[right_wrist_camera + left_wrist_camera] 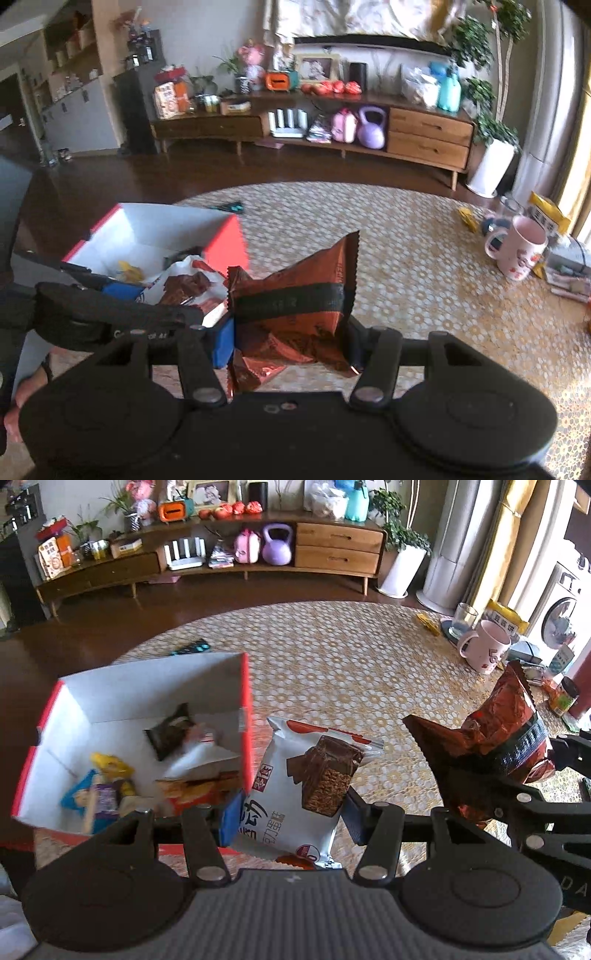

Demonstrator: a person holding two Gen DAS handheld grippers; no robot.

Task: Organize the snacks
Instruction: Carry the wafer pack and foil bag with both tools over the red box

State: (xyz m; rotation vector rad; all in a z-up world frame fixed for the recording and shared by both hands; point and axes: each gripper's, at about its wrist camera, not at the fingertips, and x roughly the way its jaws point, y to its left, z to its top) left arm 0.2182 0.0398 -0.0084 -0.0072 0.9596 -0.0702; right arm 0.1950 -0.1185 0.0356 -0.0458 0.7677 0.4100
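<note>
My left gripper (290, 814) is shut on a white wafer packet (295, 794) printed with a chocolate wafer, held above the table beside the box's right wall. My right gripper (290, 341) is shut on a crumpled red-brown snack bag (295, 295) with a black band; the same red-brown snack bag (506, 723) shows at the right of the left wrist view. The red box (245, 701) with a white inside stands at the left and holds several snack packets (170, 731). The red box (225, 240) lies left of the right gripper, partly hidden by the left gripper (110, 314).
The round table (369, 672) wears a gold-patterned cloth. A pink mug (484, 646), a glass (463, 618), a yellow bag (506, 614) and small jars crowd its far right edge. A dark remote (192, 647) lies behind the box. A wooden sideboard (332, 550) lines the wall.
</note>
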